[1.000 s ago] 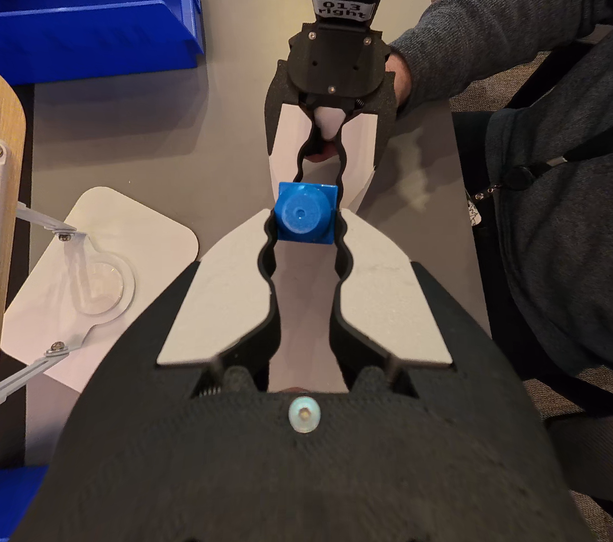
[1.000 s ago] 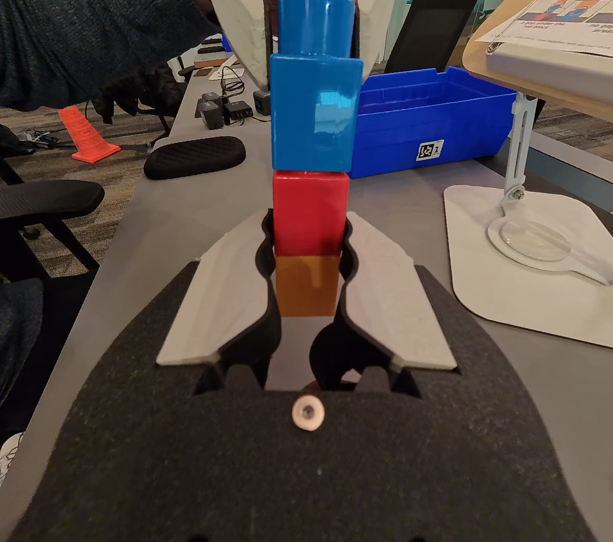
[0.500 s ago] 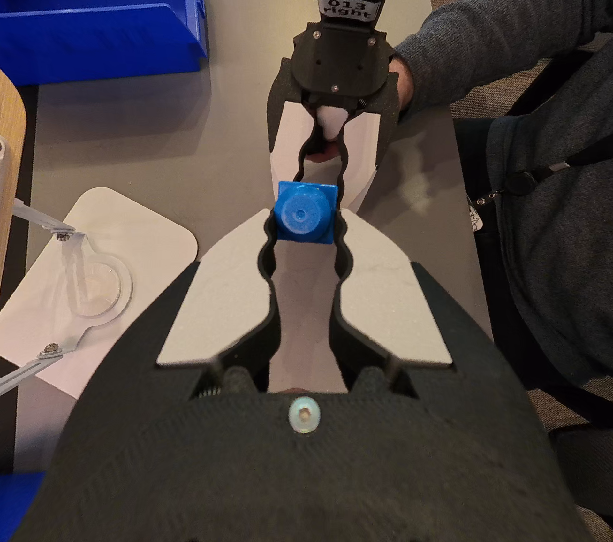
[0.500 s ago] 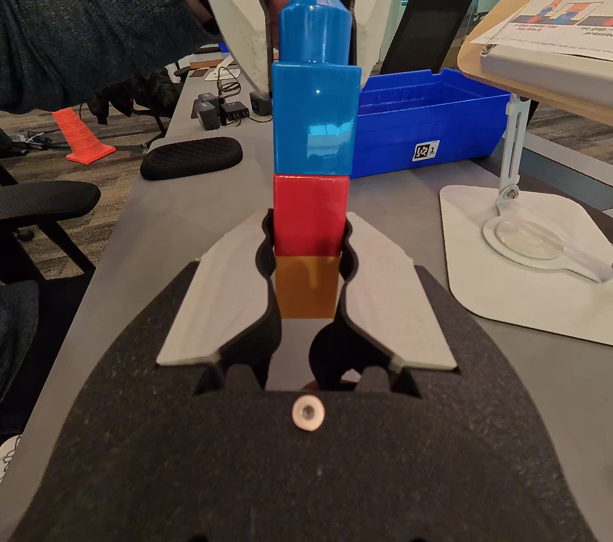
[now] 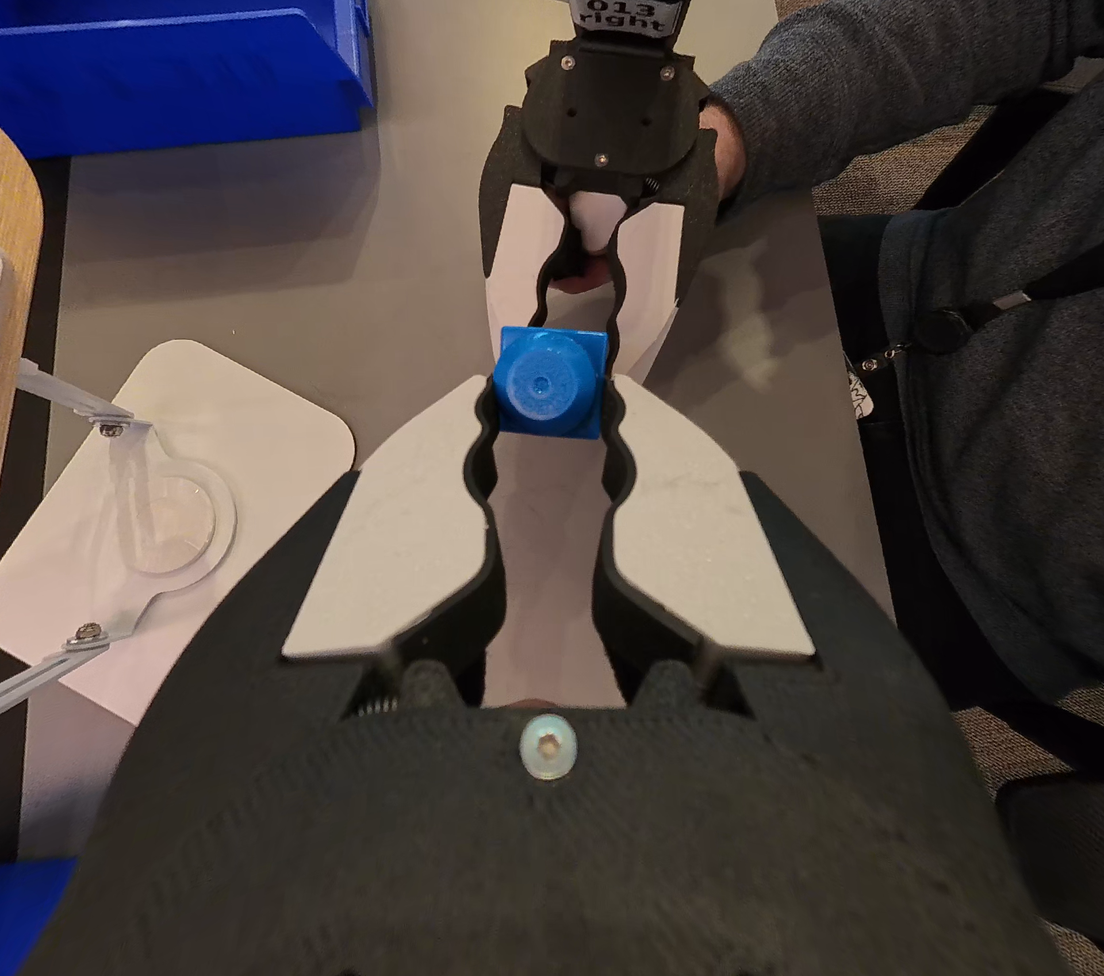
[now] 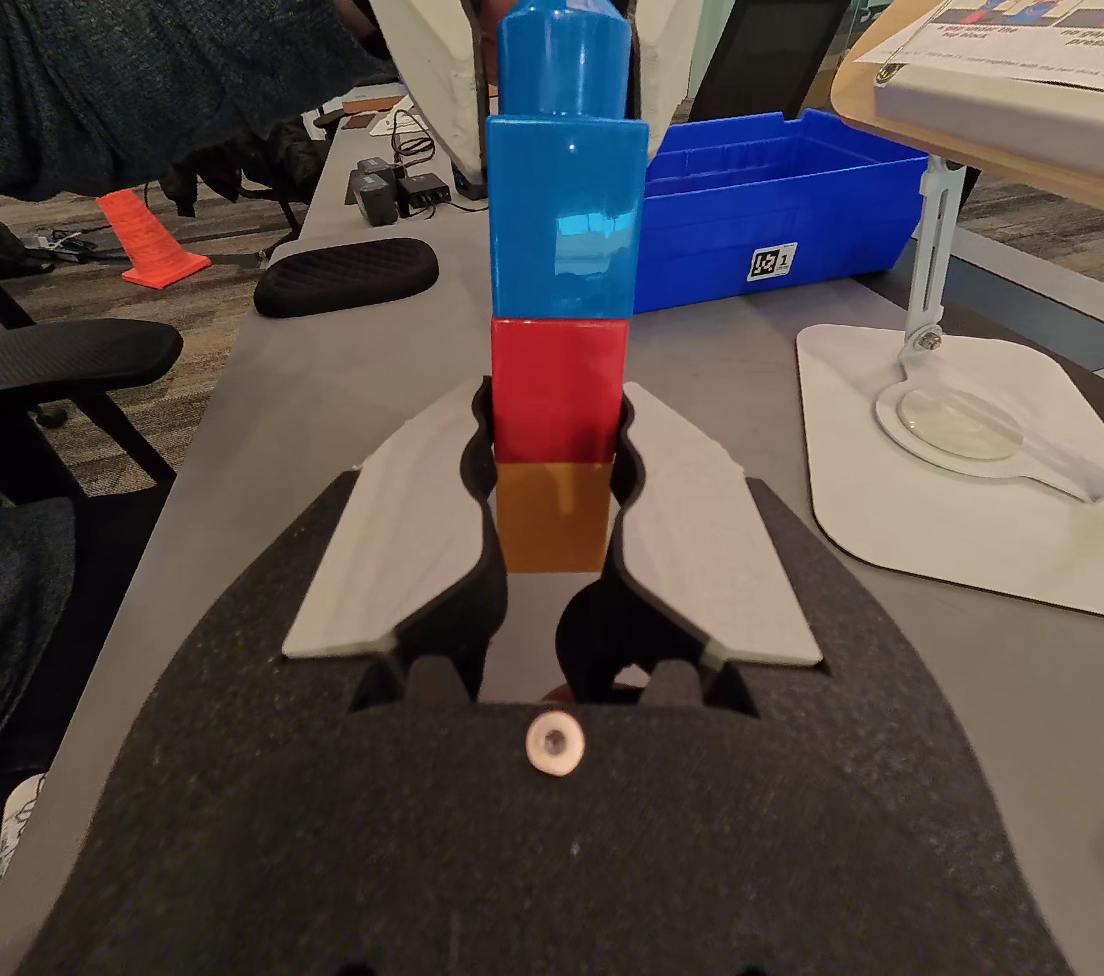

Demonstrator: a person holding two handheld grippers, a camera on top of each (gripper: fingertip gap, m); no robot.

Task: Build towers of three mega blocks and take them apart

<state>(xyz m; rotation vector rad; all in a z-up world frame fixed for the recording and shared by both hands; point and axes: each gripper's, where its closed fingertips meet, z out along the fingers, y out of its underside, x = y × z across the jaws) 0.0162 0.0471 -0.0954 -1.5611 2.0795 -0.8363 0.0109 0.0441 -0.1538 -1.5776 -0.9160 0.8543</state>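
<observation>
A tower of three blocks stands on the grey table (image 6: 358, 409): a blue block (image 6: 564, 218) on top, a red block (image 6: 558, 379) in the middle, an orange block (image 6: 552, 517) at the bottom. My left gripper (image 5: 546, 397) comes from above and is shut on the blue block (image 5: 546, 397); its white fingers (image 6: 418, 21) flank the stud in the right wrist view. My right gripper (image 6: 558, 409) reaches in level with the table and is shut on the red block. The left wrist view hides the red and orange blocks under the blue one.
A blue bin (image 6: 776, 206) stands behind the tower, at the upper left in the left wrist view (image 5: 179, 51). A white stand base (image 6: 956, 499) lies to the right. A black pad (image 6: 346, 278) lies far left. A grey sleeve (image 5: 896, 51) is at the table's edge. Some 6 centimeters of space lies between my two pairs of fingers.
The blue block has sunk a little and sits straighter on the red block. Both grippers keep their hold and have barely moved.
</observation>
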